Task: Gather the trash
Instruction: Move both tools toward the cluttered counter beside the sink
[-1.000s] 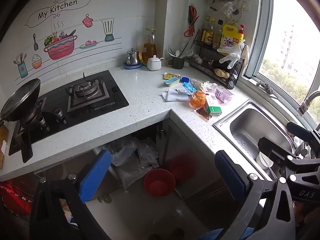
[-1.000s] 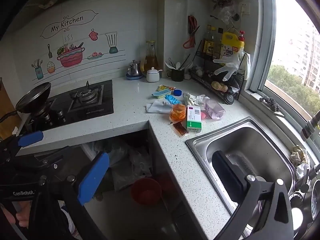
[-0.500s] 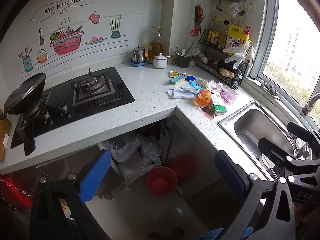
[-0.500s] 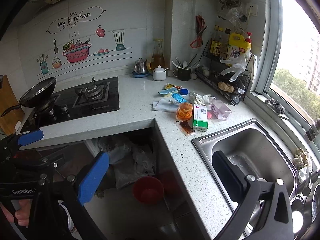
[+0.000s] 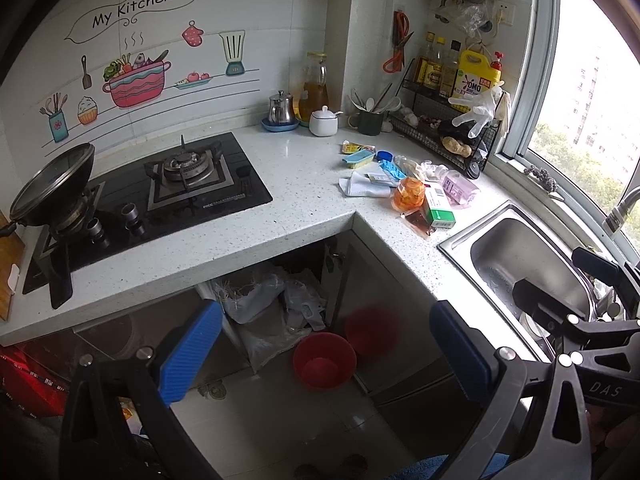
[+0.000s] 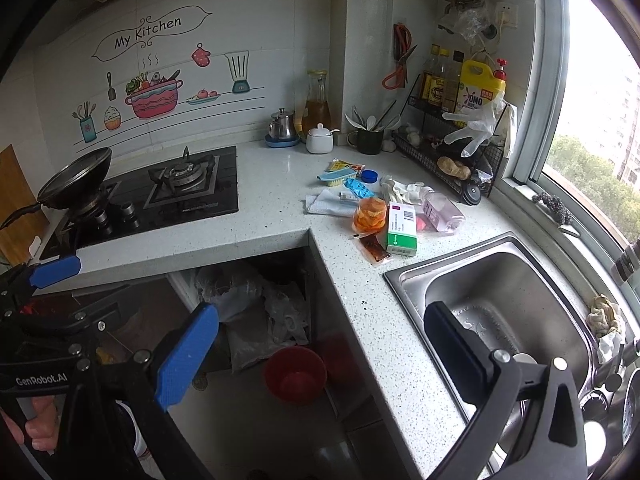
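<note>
A heap of trash lies on the white counter near the corner: an orange bag (image 5: 409,194) (image 6: 370,214), a green-and-white box (image 5: 438,210) (image 6: 401,230), a dark sauce packet (image 5: 419,222) (image 6: 373,247), white paper (image 5: 364,186) (image 6: 328,205), a pink pouch (image 5: 460,188) (image 6: 443,212) and blue wrappers (image 6: 360,189). My left gripper (image 5: 326,352) hangs open, low and well short of the counter. My right gripper (image 6: 320,348) is open too, in front of the sink, with nothing between its fingers. A red bin (image 5: 324,360) (image 6: 295,374) stands on the floor below.
A steel sink (image 6: 500,300) lies to the right, a black gas hob (image 5: 192,184) with a pan (image 5: 52,184) to the left. A wire rack (image 6: 448,160) of bottles stands by the window. Plastic bags (image 5: 260,304) fill the open space under the counter.
Both cameras have shifted slightly, so the counter and trash sit a little further right and lower in view. Both grippers stay open and hold nothing.
</note>
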`<action>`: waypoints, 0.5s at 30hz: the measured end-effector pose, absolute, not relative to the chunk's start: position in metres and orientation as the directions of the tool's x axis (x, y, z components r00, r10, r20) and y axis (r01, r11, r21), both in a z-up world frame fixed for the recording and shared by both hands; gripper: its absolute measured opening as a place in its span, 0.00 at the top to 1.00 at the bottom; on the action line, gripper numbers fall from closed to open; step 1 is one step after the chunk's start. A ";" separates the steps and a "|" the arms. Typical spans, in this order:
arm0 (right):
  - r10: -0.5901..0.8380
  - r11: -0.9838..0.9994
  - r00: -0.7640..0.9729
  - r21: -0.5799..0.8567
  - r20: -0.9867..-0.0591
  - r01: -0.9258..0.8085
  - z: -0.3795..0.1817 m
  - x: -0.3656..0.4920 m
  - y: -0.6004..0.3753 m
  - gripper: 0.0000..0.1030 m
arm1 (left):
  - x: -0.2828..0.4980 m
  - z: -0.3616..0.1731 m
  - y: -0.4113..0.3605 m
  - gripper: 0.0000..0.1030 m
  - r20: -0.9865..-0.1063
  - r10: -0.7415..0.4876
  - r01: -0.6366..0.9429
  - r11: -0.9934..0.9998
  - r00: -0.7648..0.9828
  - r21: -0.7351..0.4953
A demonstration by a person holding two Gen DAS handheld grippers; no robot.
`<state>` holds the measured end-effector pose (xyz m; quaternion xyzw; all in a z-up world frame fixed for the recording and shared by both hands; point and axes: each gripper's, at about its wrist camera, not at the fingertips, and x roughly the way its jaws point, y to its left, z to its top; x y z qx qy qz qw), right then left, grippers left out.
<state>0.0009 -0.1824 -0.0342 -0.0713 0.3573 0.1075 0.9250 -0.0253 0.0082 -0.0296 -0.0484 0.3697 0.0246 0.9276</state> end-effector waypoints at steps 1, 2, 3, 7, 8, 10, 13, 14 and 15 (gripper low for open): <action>0.149 0.966 0.721 -0.054 -0.677 -0.251 -0.034 0.001 -0.182 0.00 | -0.025 -0.029 0.010 0.00 -0.687 0.011 -0.083 0.994 0.726 -0.072; 0.152 0.966 0.719 -0.052 -0.678 -0.254 -0.035 0.002 -0.183 0.00 | -0.025 -0.029 0.011 0.00 -0.687 0.011 -0.084 0.994 0.727 -0.073; 0.154 0.965 0.719 -0.051 -0.678 -0.256 -0.035 0.002 -0.183 0.00 | -0.024 -0.029 0.012 0.00 -0.687 0.011 -0.085 0.994 0.726 -0.073; 0.159 0.964 0.716 -0.051 -0.680 -0.262 -0.036 0.004 -0.182 0.00 | -0.023 -0.029 0.013 0.00 -0.689 0.014 -0.088 0.994 0.725 -0.072; 0.160 0.963 0.714 -0.051 -0.681 -0.264 -0.037 0.004 -0.182 0.00 | -0.022 -0.030 0.013 0.00 -0.689 0.015 -0.089 0.993 0.725 -0.072; 0.165 0.962 0.712 -0.050 -0.683 -0.270 -0.037 0.005 -0.181 0.00 | -0.022 -0.029 0.014 0.00 -0.690 0.019 -0.093 0.993 0.724 -0.070; 0.169 0.960 0.713 -0.052 -0.681 -0.277 -0.037 0.006 -0.182 0.00 | -0.021 -0.029 0.014 0.00 -0.689 0.023 -0.097 0.993 0.725 -0.070; 0.171 0.959 0.714 -0.051 -0.679 -0.278 -0.037 0.006 -0.181 0.00 | -0.021 -0.028 0.015 0.00 -0.688 0.024 -0.098 0.993 0.725 -0.068; 0.170 0.959 0.715 -0.051 -0.678 -0.277 -0.037 0.006 -0.182 0.00 | -0.021 -0.028 0.015 0.00 -0.686 0.027 -0.098 0.993 0.727 -0.065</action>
